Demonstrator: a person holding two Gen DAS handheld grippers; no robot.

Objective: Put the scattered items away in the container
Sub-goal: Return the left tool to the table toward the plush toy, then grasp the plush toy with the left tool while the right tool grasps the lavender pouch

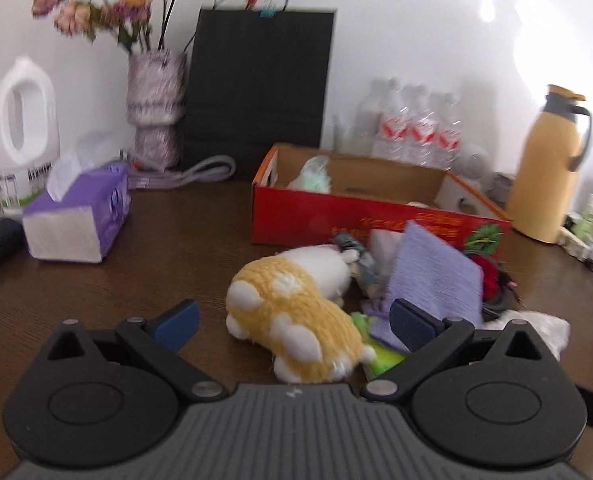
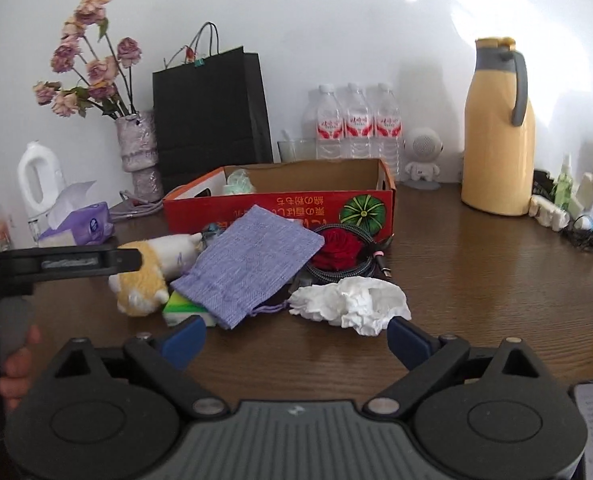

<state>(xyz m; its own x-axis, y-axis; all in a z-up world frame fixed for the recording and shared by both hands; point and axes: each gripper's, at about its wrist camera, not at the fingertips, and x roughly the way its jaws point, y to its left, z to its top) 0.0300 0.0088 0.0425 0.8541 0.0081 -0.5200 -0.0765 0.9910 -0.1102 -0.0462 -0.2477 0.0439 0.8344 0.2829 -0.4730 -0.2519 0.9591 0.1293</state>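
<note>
On the dark brown wooden worktop (image 2: pixel 476 280) stands one red cardboard box (image 2: pixel 280 210), open at the top, with a single pale green fluffy item (image 2: pixel 238 184) lying in its far left corner. In front of the box lies the scattered heap: one yellow-and-white plush toy (image 1: pixel 296 320), one lilac woven cloth pouch (image 2: pixel 248 264) leaning across it, one green-and-white packet (image 2: pixel 184 310) half under the pouch, one red fabric rose (image 2: pixel 338 254) resting on a coil of braided cable (image 2: pixel 336 272), and one crumpled white tissue (image 2: pixel 348 304) nearest the right. The left hand-held gripper (image 1: pixel 294 320) hangs just over the plush toy, its two blue pads spread wide to either side and pinching nothing. The right hand-held gripper (image 2: pixel 296 338) hovers near the tissue, its pads likewise wide apart and empty. Behind the box stand three clear water bottles (image 2: pixel 352 128), one black paper bag (image 2: pixel 208 112) and one yellow thermos jug (image 2: pixel 498 132).
</note>
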